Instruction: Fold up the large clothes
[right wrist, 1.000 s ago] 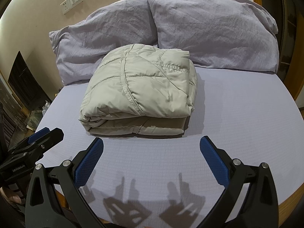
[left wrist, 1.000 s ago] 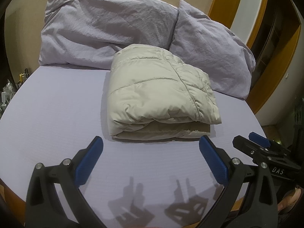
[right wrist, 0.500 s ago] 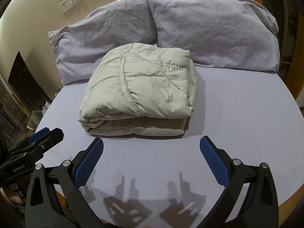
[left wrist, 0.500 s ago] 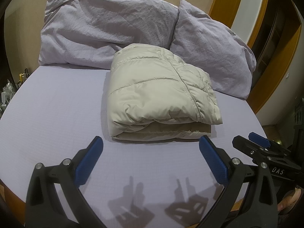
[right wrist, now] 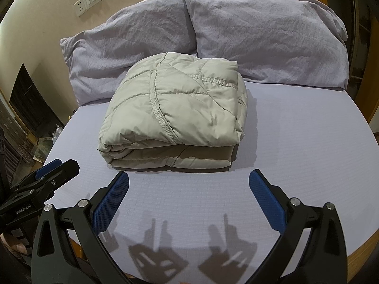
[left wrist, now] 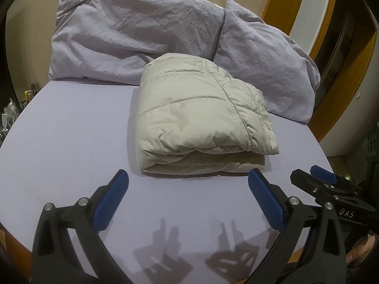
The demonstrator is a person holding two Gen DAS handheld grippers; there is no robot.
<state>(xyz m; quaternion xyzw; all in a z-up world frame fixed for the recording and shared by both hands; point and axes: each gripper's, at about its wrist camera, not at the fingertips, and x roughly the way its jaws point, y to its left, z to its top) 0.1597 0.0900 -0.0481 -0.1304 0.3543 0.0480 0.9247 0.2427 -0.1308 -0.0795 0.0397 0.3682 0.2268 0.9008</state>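
A beige quilted puffer jacket (left wrist: 201,116) lies folded into a thick rectangular bundle in the middle of the lilac bed sheet (left wrist: 66,142); it also shows in the right wrist view (right wrist: 175,113). My left gripper (left wrist: 188,184) is open and empty, just short of the bundle's near edge and above the sheet. My right gripper (right wrist: 188,184) is open and empty, also short of the near edge. Each gripper appears at the side of the other's view: the right gripper (left wrist: 317,177), the left gripper (right wrist: 56,168). Neither touches the jacket.
Two lilac pillows (left wrist: 132,35) (left wrist: 265,71) lean against the wall behind the jacket. The wooden bed edge (right wrist: 355,250) runs below the grippers. A wall socket plate (right wrist: 88,0) is at upper left. Clutter on a low stand (left wrist: 9,108) sits left of the bed.
Almost nothing has changed. Both grippers stay open near the bed's front edge, and the folded jacket has not moved.
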